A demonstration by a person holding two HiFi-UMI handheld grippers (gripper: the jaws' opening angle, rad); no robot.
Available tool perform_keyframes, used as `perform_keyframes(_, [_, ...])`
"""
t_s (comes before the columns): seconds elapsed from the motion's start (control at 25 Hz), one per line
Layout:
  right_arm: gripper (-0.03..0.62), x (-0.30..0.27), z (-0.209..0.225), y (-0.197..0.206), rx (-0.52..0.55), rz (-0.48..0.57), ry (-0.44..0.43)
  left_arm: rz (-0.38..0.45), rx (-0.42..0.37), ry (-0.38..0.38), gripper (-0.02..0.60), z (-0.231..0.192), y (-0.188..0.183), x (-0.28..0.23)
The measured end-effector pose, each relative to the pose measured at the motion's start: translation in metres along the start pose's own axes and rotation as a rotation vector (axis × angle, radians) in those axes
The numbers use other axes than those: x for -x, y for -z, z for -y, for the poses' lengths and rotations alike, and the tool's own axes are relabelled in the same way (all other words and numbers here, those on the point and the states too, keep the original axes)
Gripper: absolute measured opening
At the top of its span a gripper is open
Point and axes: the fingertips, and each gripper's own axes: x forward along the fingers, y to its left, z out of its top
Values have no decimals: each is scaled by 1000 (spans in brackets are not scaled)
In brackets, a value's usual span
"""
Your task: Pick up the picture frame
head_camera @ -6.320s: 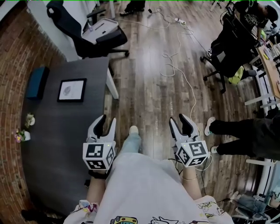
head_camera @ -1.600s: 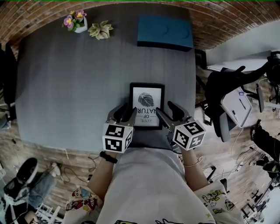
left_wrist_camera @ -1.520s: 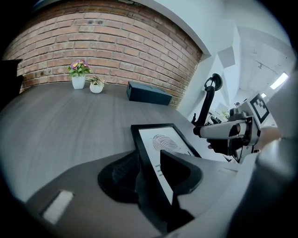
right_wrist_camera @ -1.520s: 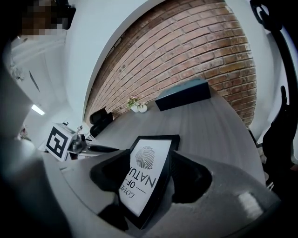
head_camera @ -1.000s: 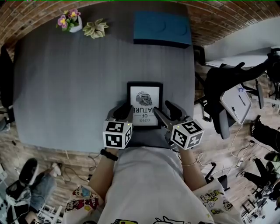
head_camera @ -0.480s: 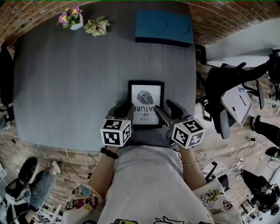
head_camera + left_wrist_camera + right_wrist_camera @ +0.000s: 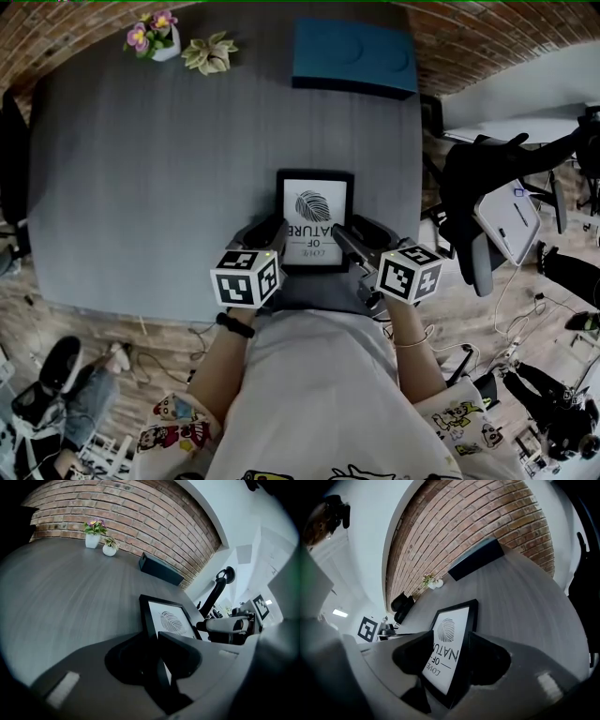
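Rolled both, jaws closing: my left gripper (image 7: 265, 232) clamps picture frame's (image 7: 315, 202) left edge; right gripper (image 7: 357, 231) loosely straddles its right; near corners hidden.

In front of you stands a dark grey table (image 7: 141, 187) with a wood grain; its far edge is against a brick wall. At the far left corner you see a small white pot with pink flowers (image 7: 150, 39); just beside it a small leafy plant (image 7: 210, 53); far right, a flat blue box (image 7: 354, 56). Near your edge, well apart from these, lies the black picture frame (image 7: 315, 216) with a leaf print.
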Motion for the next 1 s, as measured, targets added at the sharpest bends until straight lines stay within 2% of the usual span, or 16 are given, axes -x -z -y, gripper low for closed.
perform_keyframes(0.4, [213,3,14,-5,-110,27,4,-7,67,28,91,-2,0,0])
perform_keyframes(0.68, [212,-5,11,-1,-187,-28,-69,-18,96,52,91,-3,0,0])
perform_keyframes(1.0, [199,-12,1,7,-303,-103,-217,-46,139,90,89,-5,6,-1])
